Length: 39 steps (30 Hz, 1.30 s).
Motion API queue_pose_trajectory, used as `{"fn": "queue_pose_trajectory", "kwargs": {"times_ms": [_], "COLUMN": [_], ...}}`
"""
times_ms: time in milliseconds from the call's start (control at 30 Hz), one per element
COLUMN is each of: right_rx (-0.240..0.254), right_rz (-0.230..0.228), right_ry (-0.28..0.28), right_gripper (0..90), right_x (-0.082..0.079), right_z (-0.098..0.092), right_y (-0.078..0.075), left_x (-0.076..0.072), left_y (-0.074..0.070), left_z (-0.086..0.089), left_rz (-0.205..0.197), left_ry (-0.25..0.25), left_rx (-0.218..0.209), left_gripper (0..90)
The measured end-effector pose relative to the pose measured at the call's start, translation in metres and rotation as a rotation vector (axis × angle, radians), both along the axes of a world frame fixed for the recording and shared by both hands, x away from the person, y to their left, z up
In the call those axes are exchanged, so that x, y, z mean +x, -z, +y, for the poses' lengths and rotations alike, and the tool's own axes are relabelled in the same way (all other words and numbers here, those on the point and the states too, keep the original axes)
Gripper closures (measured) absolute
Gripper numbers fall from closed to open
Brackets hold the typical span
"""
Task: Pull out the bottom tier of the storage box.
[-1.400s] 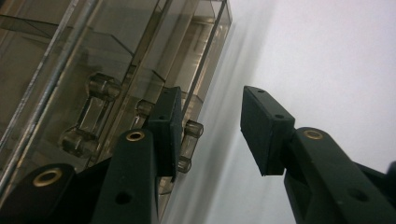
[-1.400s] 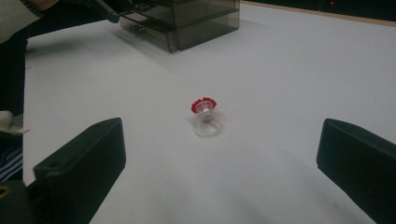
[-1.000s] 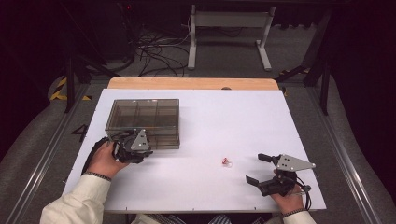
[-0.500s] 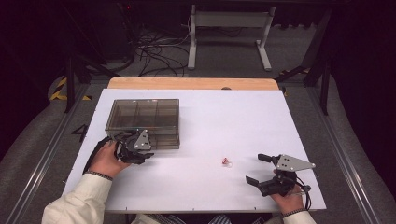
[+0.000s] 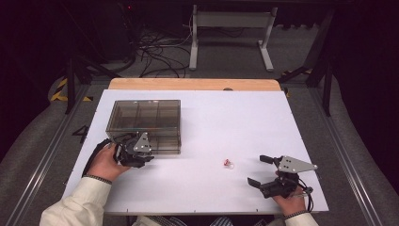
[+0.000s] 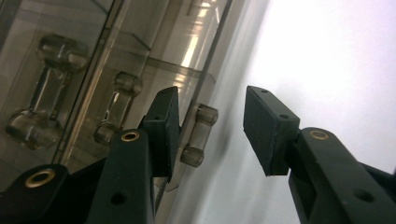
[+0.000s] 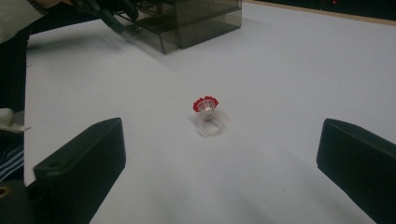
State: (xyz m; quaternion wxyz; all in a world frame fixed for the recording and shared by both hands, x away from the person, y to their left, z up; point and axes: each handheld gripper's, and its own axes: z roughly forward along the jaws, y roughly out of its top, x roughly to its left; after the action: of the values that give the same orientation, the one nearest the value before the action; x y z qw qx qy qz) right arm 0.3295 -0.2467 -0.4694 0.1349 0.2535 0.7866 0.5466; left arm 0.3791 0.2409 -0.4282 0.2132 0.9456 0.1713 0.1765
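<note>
A smoky clear box (image 5: 146,123) with compartments stands at the table's left. My left gripper (image 5: 139,155) is at its front wall. In the left gripper view this gripper (image 6: 210,125) is open, its pads on either side of a small clear latch (image 6: 198,134) on the box front (image 6: 93,70), with a gap to the right pad. A small clear ring with a red top (image 5: 228,163) lies on the white table. My right gripper (image 5: 258,170) sits to its right, open wide. The ring (image 7: 207,114) lies ahead of the right gripper (image 7: 224,158), with nothing between the jaws.
The white table (image 5: 226,117) has a wooden strip (image 5: 193,84) along its far edge. Cables and a desk frame (image 5: 230,28) lie on the floor beyond. In the right gripper view, the box (image 7: 196,18) and a sleeve (image 7: 18,14) show at the top left.
</note>
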Motion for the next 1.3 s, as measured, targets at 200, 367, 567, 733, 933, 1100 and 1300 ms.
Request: {"fn": "queue_pose_trajectory", "kwargs": {"times_ms": [200,367,567,733,933,1100,1300], "right_rx": [0.001,0.003,0.003,0.001,0.001,0.002,0.001], "right_rz": [0.0,0.0,0.0,-0.001,0.0,0.002,0.001], "right_ry": [-0.001,-0.002,-0.002,-0.002,0.0,0.002,0.002], "right_gripper": [1.9,1.9,1.9,1.9,1.9,1.9,1.9], "right_x": [0.0,0.0,0.0,0.0,0.0,0.0,0.0], "right_z": [0.0,0.0,0.0,0.0,0.0,0.0,0.0], "right_y": [0.0,0.0,0.0,0.0,0.0,0.0,0.0], "left_x": [0.006,0.008,0.006,0.0,-0.008,-0.014,-0.018], "left_y": [0.005,0.007,0.006,0.006,0.007,0.007,0.007], "left_z": [0.0,-0.001,0.0,-0.001,0.004,0.004,0.003], "left_rz": [0.027,0.037,0.065,0.086,0.104,0.107,0.113], "left_ry": [-0.01,-0.021,-0.015,-0.014,-0.003,0.002,0.007], "left_rx": [0.006,0.013,0.003,0.013,-0.008,-0.011,-0.001], "left_gripper": [55.7,59.3,65.8,66.7,66.7,66.0,66.1]}}
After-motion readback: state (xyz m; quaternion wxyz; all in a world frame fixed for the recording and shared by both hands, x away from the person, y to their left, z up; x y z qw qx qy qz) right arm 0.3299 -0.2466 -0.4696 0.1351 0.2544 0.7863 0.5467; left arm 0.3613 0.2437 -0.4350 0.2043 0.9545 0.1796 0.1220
